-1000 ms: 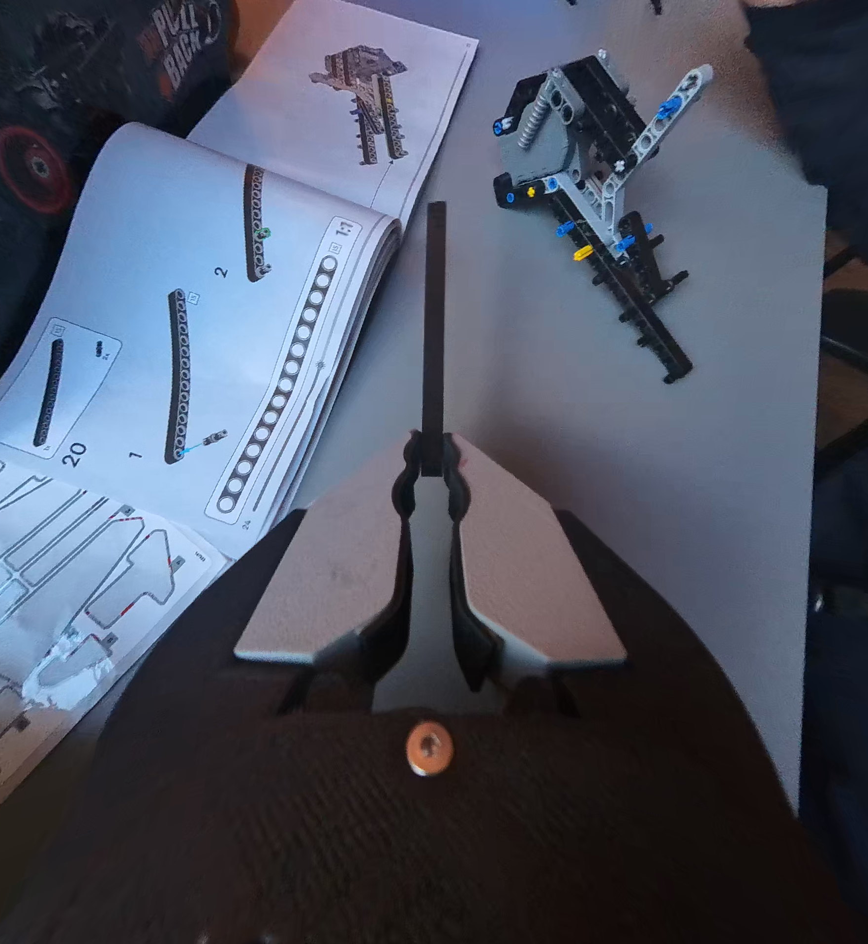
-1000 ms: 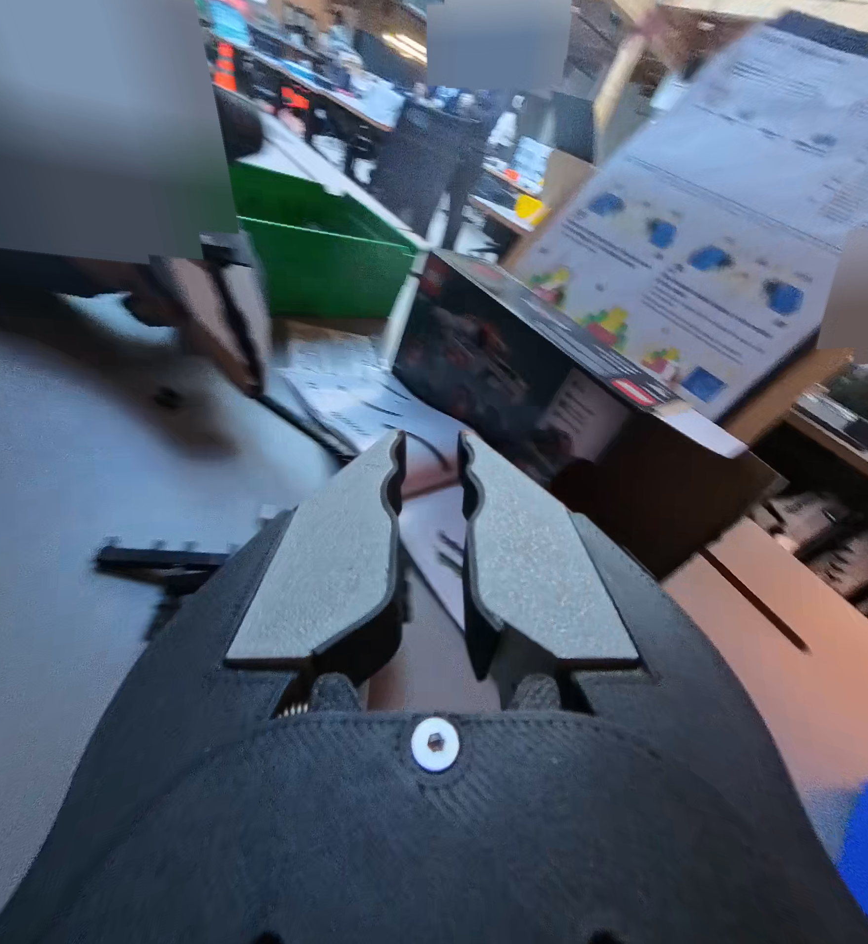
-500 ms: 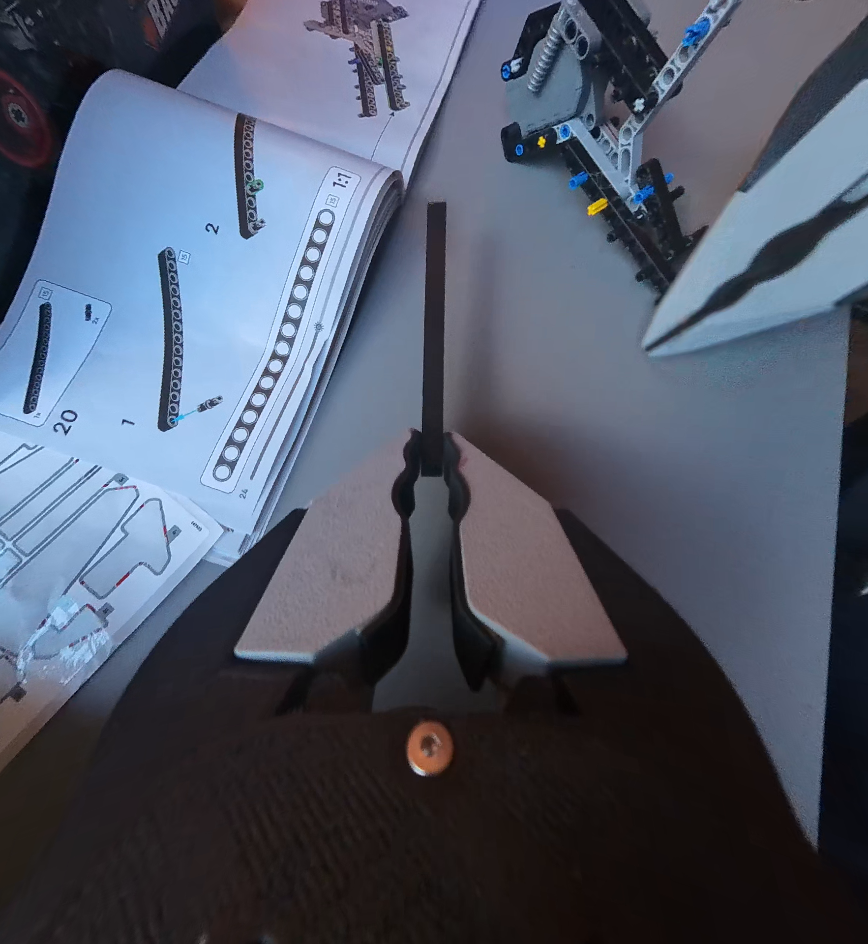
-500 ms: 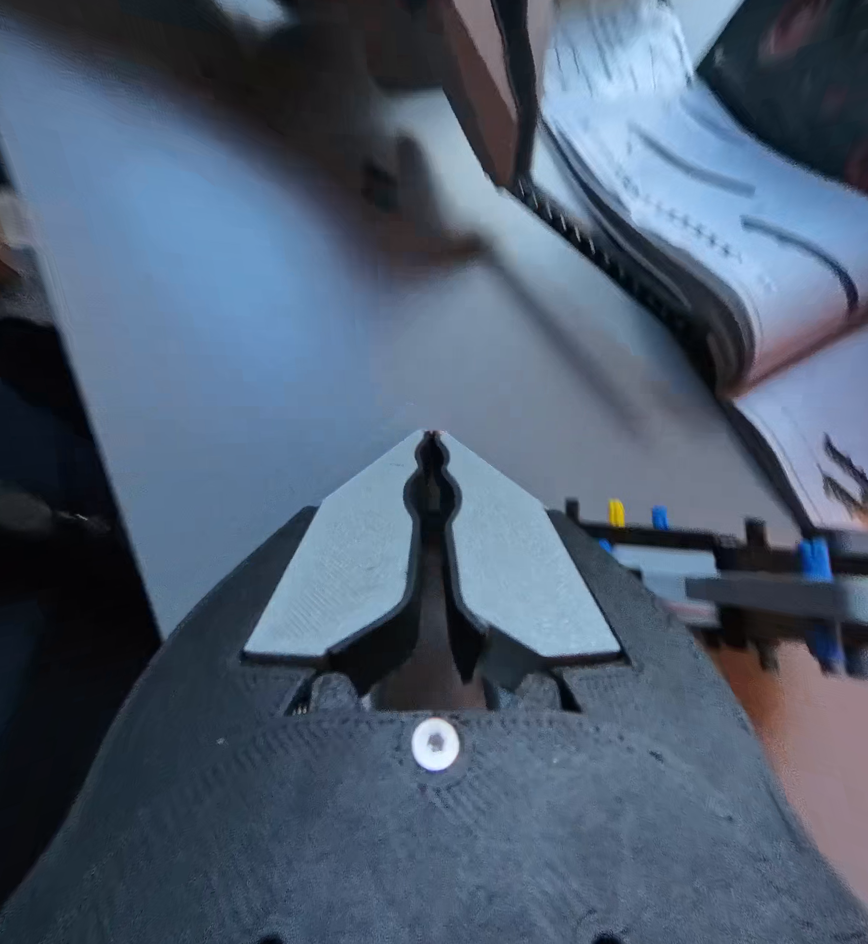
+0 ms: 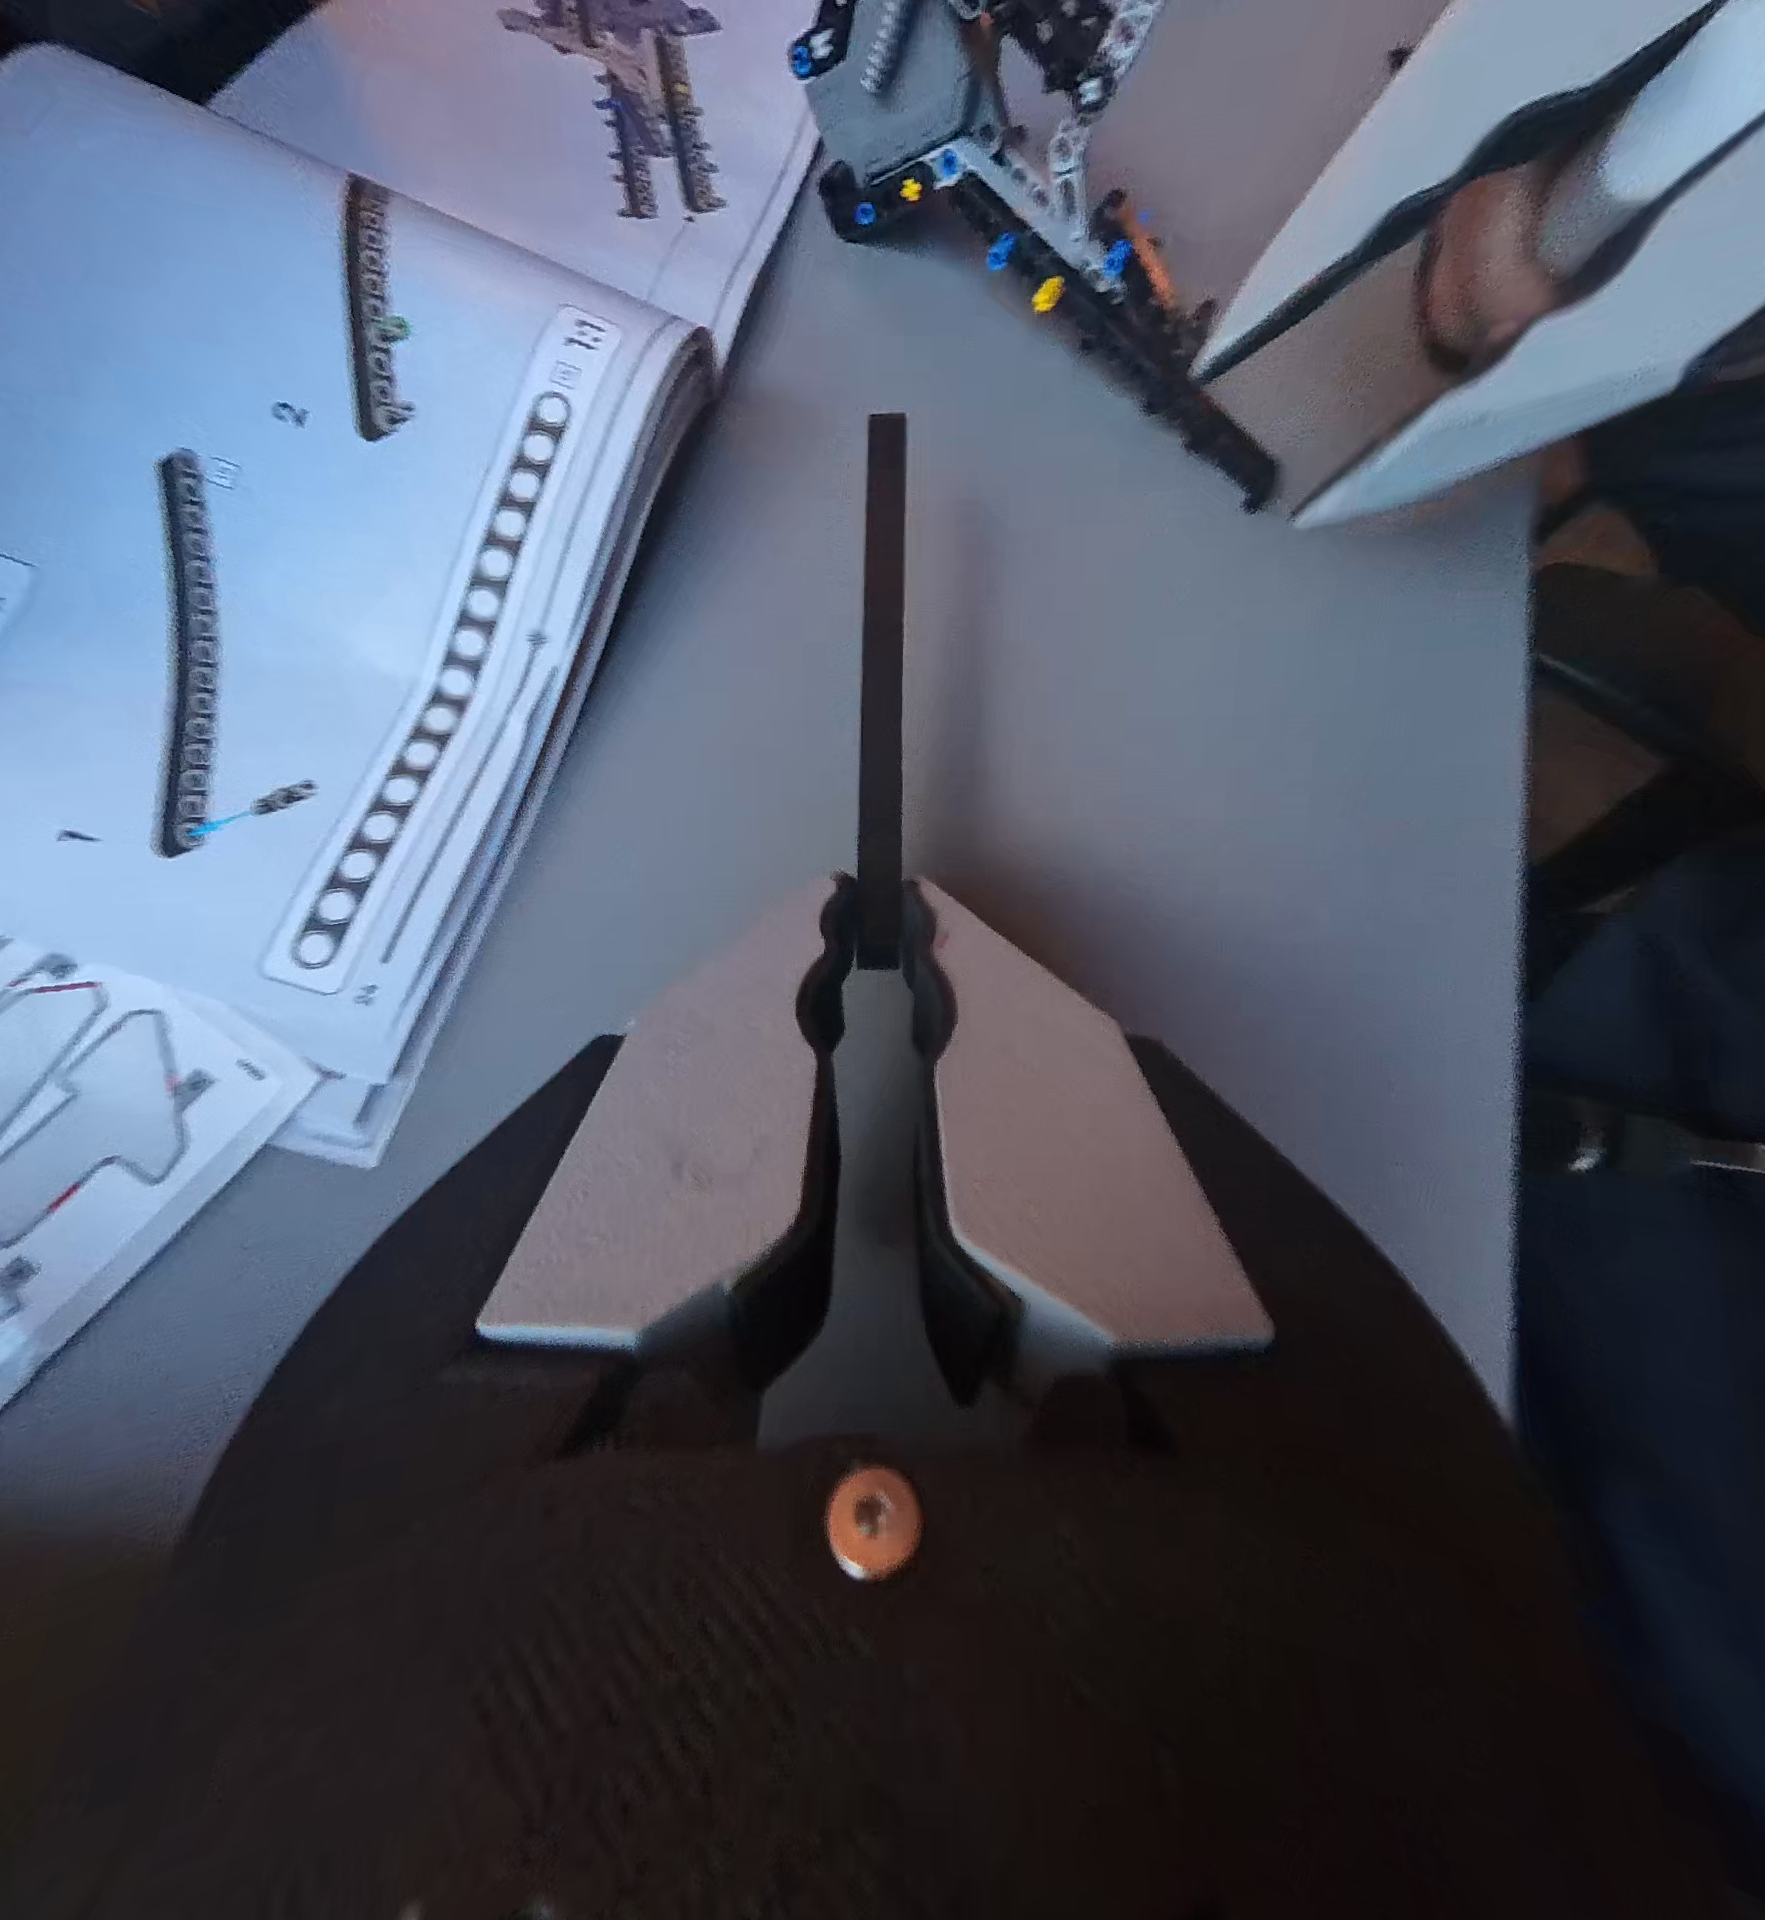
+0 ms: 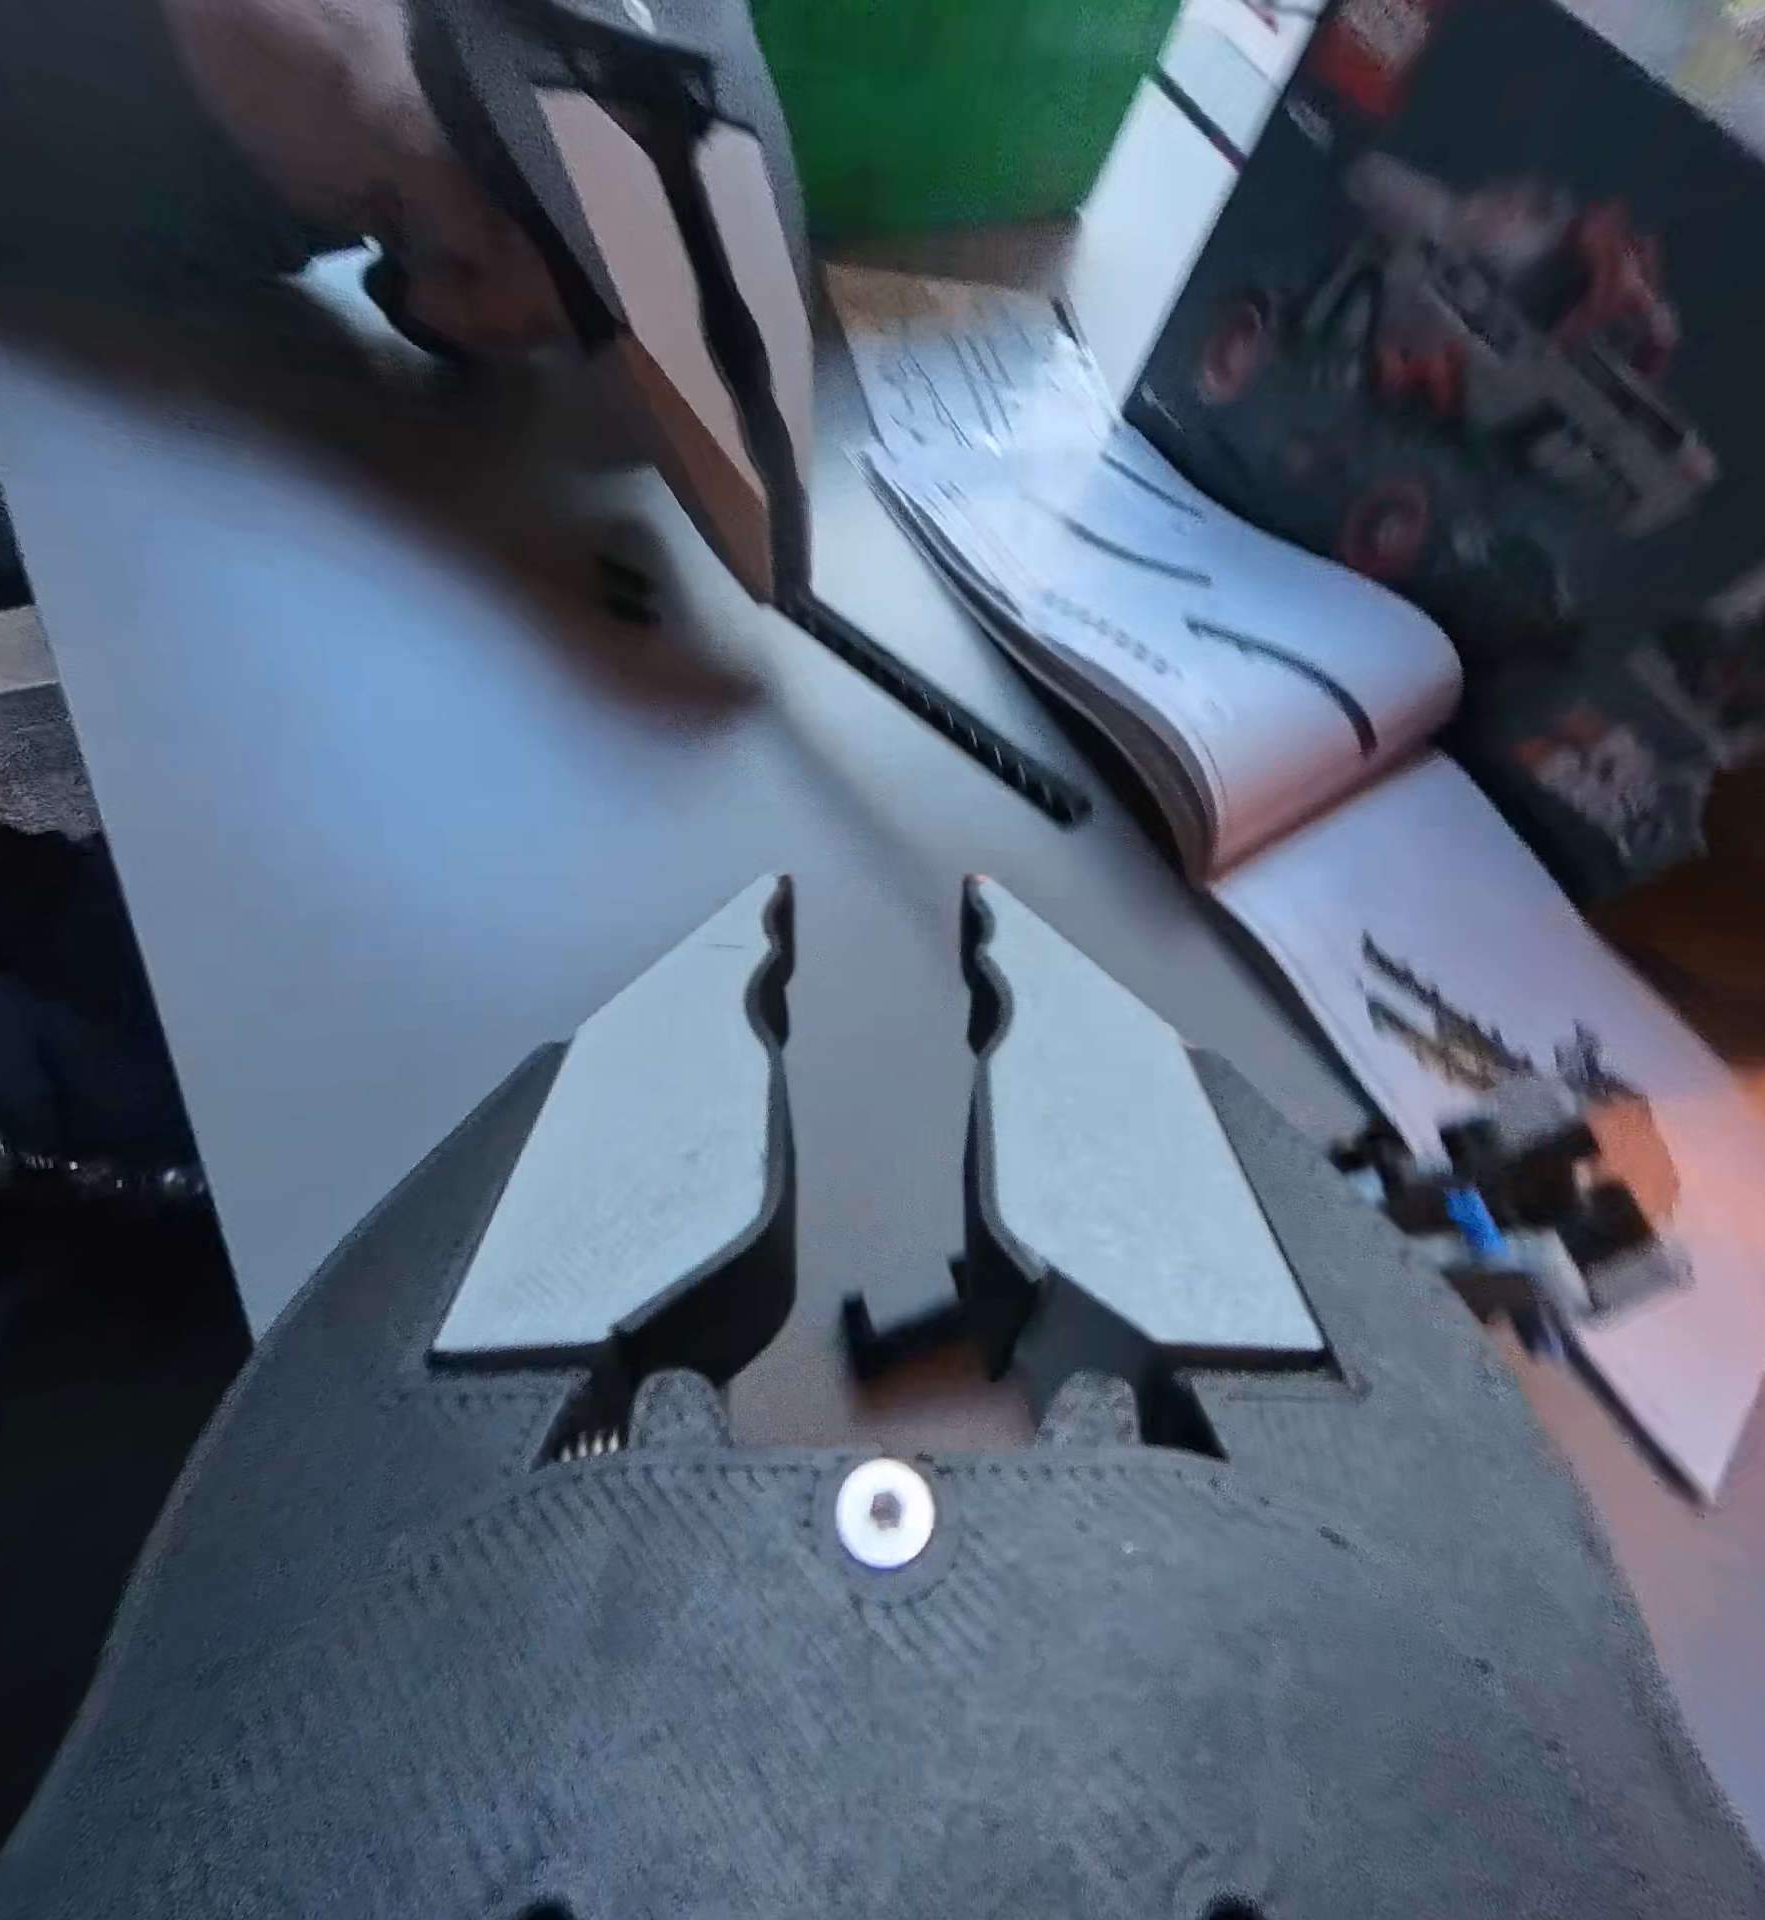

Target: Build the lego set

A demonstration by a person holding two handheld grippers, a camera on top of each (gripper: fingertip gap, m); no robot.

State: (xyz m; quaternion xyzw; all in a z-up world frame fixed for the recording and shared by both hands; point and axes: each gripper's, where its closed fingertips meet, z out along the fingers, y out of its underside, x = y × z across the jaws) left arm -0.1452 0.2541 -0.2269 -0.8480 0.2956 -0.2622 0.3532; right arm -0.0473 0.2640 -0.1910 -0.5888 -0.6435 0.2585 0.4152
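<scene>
Left gripper (image 5: pixel 880 914) is pinching the long black beam (image 5: pixel 883 665) by its near end, probably presenting its far end to the right gripper (image 6: pixel 876 904), whose jaws are standing spread.

Left gripper (image 5: pixel 880 894): two flat, light grey fingers (image 5: pixel 712 1122), wedge-shaped and tapering to a point, each with a black, wavy, scalloped inner edge. Black body (image 5: pixel 857 1714) with a fine ribbed, layered texture, broad and rounded. One round metal screw (image 5: pixel 873 1520), coppery in the light, centred behind the fingers.

Right gripper (image 6: pixel 876 894): the same build. Grey textured fingers (image 6: pixel 639 1153) with black scalloped inner edges; dark grey, grainy, layered body (image 6: pixel 857 1714); silver hex-socket screw (image 6: pixel 884 1510) at centre; a small coil spring (image 6: pixel 592 1442) visible at the base of one finger.
</scene>
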